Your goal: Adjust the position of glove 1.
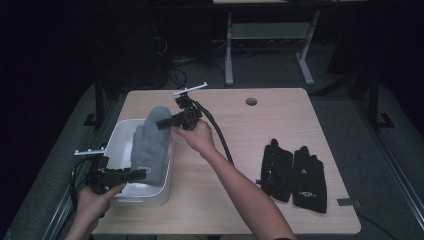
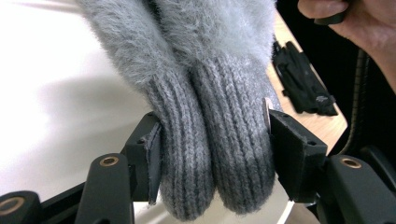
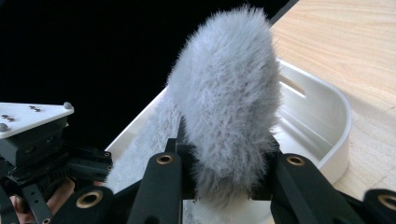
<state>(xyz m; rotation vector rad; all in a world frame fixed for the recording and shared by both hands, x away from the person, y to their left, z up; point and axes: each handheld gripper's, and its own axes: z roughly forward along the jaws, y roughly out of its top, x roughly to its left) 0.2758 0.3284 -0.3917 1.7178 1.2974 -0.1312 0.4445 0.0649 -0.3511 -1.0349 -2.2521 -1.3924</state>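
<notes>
The left gripper is clamped on the ribbed knit cuffs of a pair of grey fuzzy mittens; its two black jaws press against the outer sides of the two cuffs, which sit side by side between them. In the high view this left gripper is held low at the near left corner of the table, over the near end of a white bin, with the person's left hand gripping its handle.

The right gripper is closed on the fluffy fingertip end of the mittens, whose pale fur bulges up and out from between the jaws. From above, the right gripper points left at the far end of the bin, and the right hand holds it, with a thick black cable trailing back along the forearm.

The mittens are stretched lengthwise between the two grippers, lying along the right side of the bin, with the furry end raised toward the far rim and the cuffs at the near rim. The bin is a shallow white container with rounded corners standing on the left part of a light wooden table.

On the right part of the table, well apart from the bin, a pair of black gloves lies flat, side by side, fingers pointing away from the person. A small round hole sits near the table's far edge.
</notes>
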